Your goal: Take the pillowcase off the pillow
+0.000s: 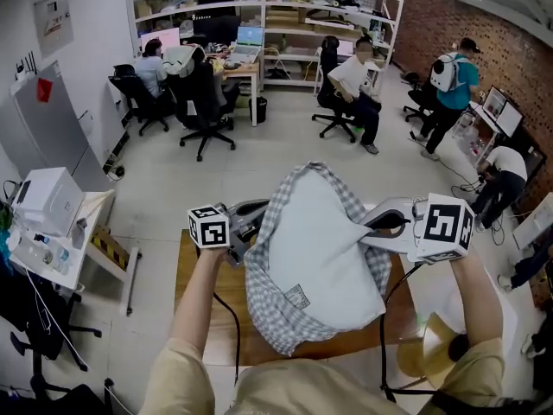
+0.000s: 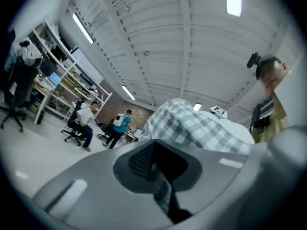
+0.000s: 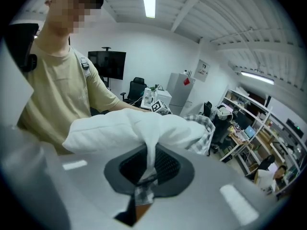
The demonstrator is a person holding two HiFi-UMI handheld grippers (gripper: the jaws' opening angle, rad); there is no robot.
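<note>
Left tongs [image 1: 252,221] pinch the grey checked cloth pillowcase [image 1: 285,314]; right tongs [image 1: 373,225] pinch a corner of the soft white pillow [image 1: 315,249]. Both hang between them over the brown wooden table [image 1: 194,318], case side left, bare pillow right.

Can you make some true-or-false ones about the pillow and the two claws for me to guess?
1. The pillowcase is checked. True.
2. The pillow lies flat. False: the two claws hold it up over the table.
3. The left claw pinches the pillowcase. True.
4. The right claw is open and empty. False: it is shut on the white pillow.
5. The pillowcase is all the way off. False: it wraps the pillow's lower part.
</note>
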